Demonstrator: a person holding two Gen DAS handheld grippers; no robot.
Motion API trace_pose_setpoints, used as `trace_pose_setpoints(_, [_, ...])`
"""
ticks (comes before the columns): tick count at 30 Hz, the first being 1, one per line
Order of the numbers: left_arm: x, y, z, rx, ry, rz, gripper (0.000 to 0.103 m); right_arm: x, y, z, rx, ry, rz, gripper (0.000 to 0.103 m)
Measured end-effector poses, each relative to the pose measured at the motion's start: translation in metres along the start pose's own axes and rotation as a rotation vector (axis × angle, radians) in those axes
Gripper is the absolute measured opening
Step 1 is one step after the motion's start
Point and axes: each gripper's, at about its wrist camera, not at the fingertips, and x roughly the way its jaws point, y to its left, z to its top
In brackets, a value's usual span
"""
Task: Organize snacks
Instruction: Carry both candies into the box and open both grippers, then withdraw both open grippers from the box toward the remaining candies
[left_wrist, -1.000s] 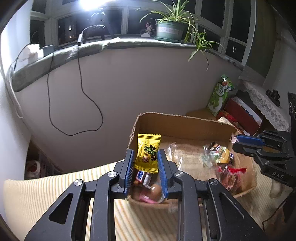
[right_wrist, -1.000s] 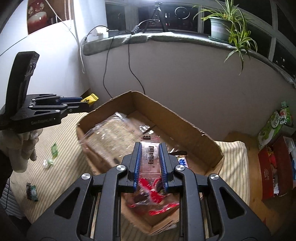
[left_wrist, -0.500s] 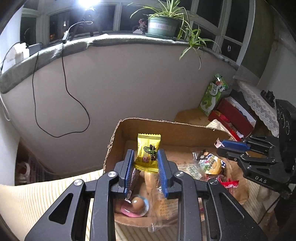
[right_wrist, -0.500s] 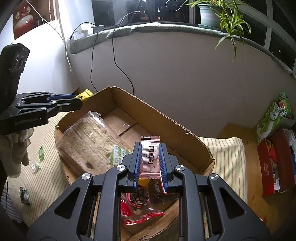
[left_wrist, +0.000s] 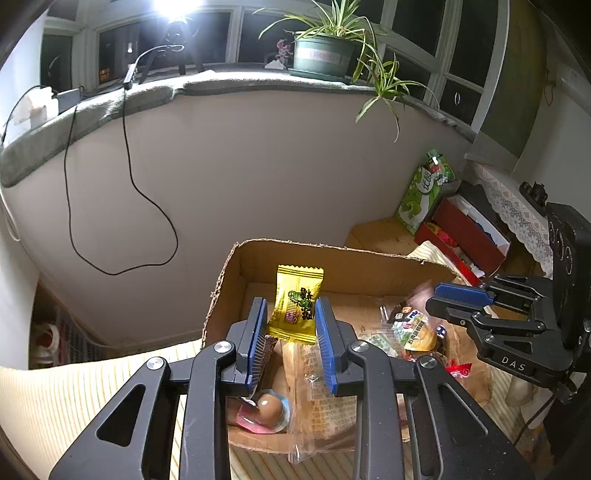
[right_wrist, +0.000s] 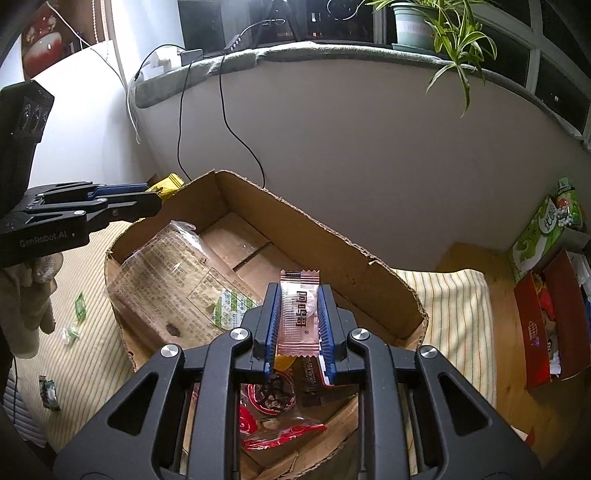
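Observation:
An open cardboard box holds several snacks, among them a large clear bag and red wrappers. My left gripper is shut on a yellow snack packet, which stands upright between the blue pads over the box's left end. My right gripper is shut on a pink wrapped bar above the box's near right part. In the right wrist view the left gripper shows at the left with the yellow packet at its tip. In the left wrist view the right gripper shows at the right.
The box sits on a striped cloth. Loose small candies lie on the cloth left of the box. A red box and a green bag stand on the wooden floor at the right. A curved wall with a hanging cable rises behind.
Both grippers drifted a little over the box, mostly in the first half second; the box now sits more central in the left view. Both packets stay gripped.

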Motion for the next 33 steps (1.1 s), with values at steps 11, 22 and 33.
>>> trace_pose_setpoints(11, [-0.007,-0.003,-0.001,0.009,-0.012,0.009,0.047,-0.009,0.005,-0.001,-0.012,-0.025,-0.032,0.072])
trace_pose_setpoints(22, [-0.025,-0.004,-0.007,0.003,-0.030,0.011,0.063,-0.020,0.010,-0.001,-0.007,-0.032,-0.035,0.085])
trace_pose_setpoints(33, [-0.061,-0.005,-0.021,0.001,-0.065,0.023,0.063,-0.045,0.036,-0.011,-0.032,-0.050,-0.014,0.091])
